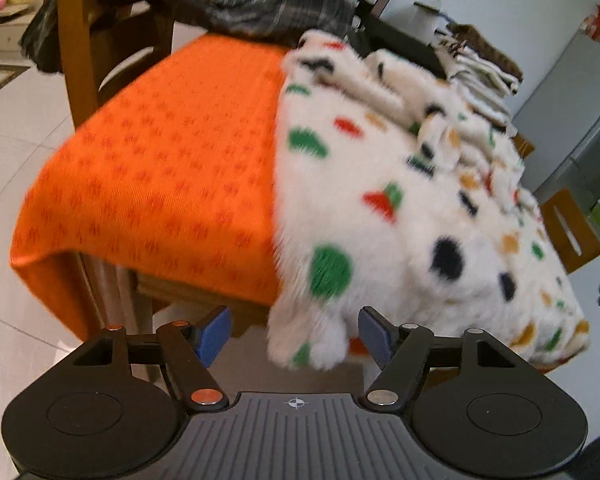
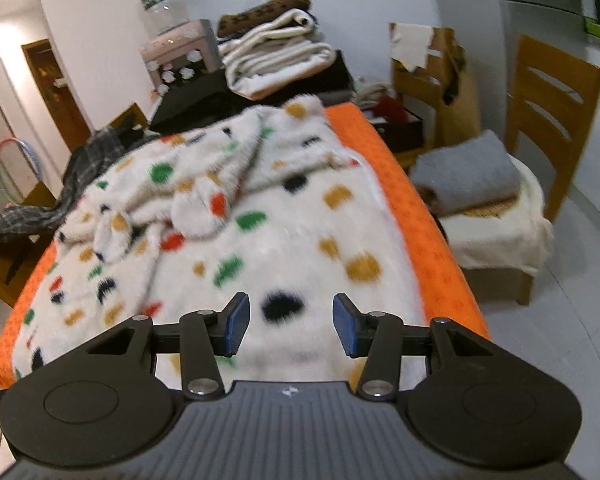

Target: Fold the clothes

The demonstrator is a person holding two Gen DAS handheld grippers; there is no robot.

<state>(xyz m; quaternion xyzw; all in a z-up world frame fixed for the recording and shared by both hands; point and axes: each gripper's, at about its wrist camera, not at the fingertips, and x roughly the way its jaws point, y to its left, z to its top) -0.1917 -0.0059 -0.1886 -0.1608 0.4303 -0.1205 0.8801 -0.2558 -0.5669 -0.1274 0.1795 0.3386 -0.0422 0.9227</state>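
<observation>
- The left gripper [image 1: 295, 330] is shown nearest the lens, its blue-padded fingers [image 1: 213, 334] spread wide with nothing between them; the near left corner [image 1: 306, 338] of the fleece garment [image 1: 400, 216] hangs over the table edge just beyond the gap.
- The right gripper [image 2: 290, 326] is likewise seen spread wide and empty, poised above the garment's near hem [image 2: 300, 344].
- The white, spotted garment is spread across the orange tablecloth [image 1: 160, 168], flat near the camera, with its sleeves [image 2: 196, 204] bunched toward the far left.
- A fold is judged best served if both near corners are pinched at matching points, through all the pile, and the sleeves are smoothed beforehand.
- Folded items [image 2: 276, 60] are stacked at the far end; whether this garment is midway or freshly laid cannot be told.
</observation>
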